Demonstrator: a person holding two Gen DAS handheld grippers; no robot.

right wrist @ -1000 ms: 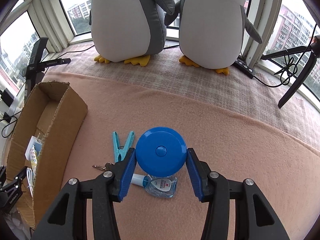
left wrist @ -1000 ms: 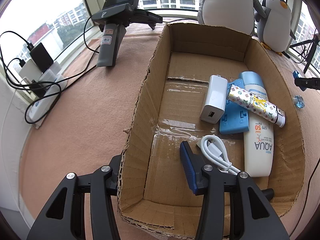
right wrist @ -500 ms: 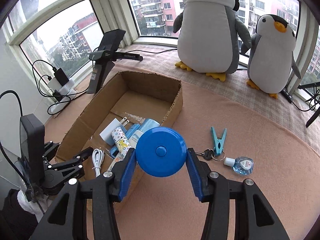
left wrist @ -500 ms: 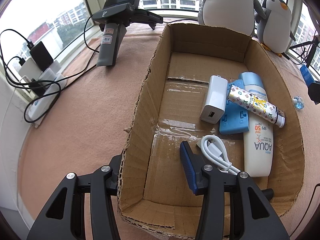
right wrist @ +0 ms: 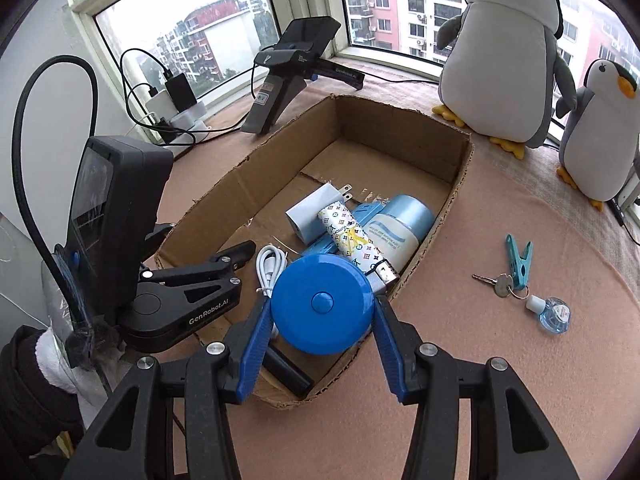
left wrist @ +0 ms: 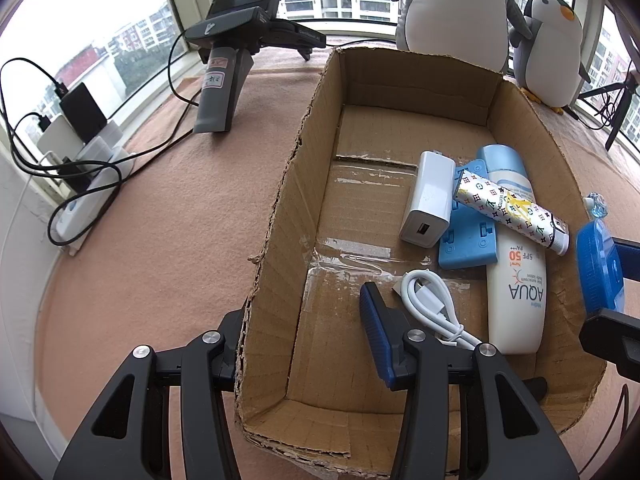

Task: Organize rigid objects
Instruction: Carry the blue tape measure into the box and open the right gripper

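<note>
My right gripper is shut on a round blue tape measure, held above the near right corner of the open cardboard box. The same tape measure shows at the right edge of the left wrist view. Inside the box lie a white charger, a flat blue piece, a sunscreen bottle, a patterned tube and a white cable. My left gripper is open and straddles the box's left wall.
On the pink cloth right of the box lie a teal clothespin, keys and a small clear bottle. Two plush penguins stand behind. A spare gripper on a stand and a cabled power strip sit at the left.
My right gripper has carried the blue tape measure from the cloth by the clothespin over to the box. The left gripper has stayed put.
</note>
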